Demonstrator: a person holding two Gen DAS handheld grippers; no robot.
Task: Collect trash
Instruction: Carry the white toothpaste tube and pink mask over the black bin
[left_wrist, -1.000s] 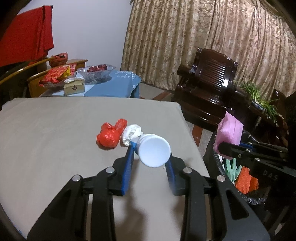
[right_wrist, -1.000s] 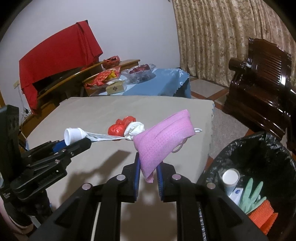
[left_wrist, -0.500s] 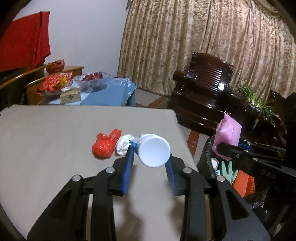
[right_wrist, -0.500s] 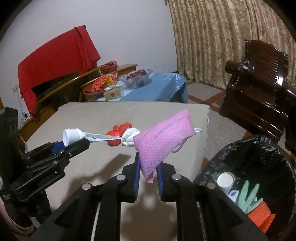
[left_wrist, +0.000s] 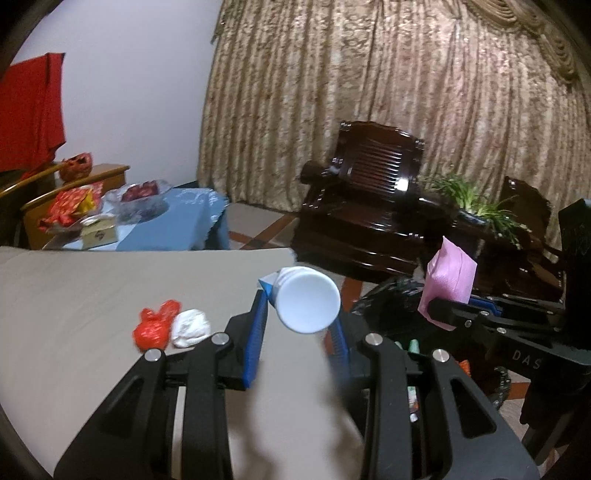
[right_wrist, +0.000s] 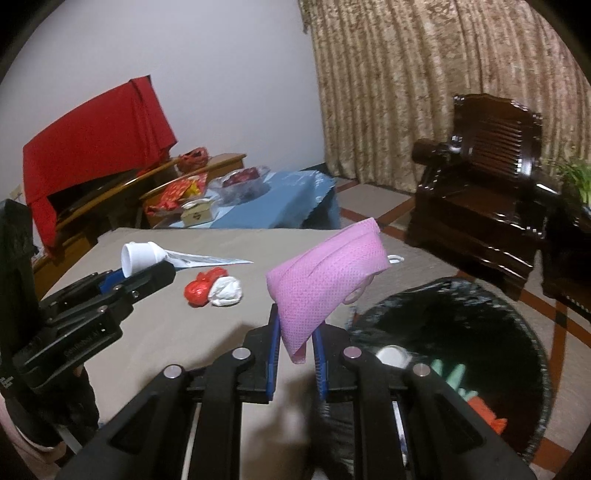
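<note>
My left gripper (left_wrist: 297, 325) is shut on a white tube (left_wrist: 308, 304) whose round cap faces the camera; from the right wrist the tube (right_wrist: 147, 254) sticks out to the right above the beige table (right_wrist: 177, 332). A pink face mask (right_wrist: 328, 280) stands up between the pads of my right gripper (right_wrist: 295, 332), which is shut on it near the table's right edge. Just right of the table, a black-lined trash bin (right_wrist: 480, 306) holds a white cup, a green glove and something orange. A crumpled red bag (left_wrist: 153, 325) and a white wad (left_wrist: 190, 326) lie together on the table.
A dark wooden armchair (right_wrist: 487, 184) stands behind the bin, with a potted plant (left_wrist: 476, 203) beside it. Beyond the table's far edge is a blue-clothed side table (right_wrist: 280, 206) with a glass bowl and snack packs. A red cloth (right_wrist: 96, 140) drapes over furniture at the left.
Both grippers have risen and shifted right toward the bin, carrying the tube and the mask. The red bag and white wad now sit lower and further left in the left wrist view.
</note>
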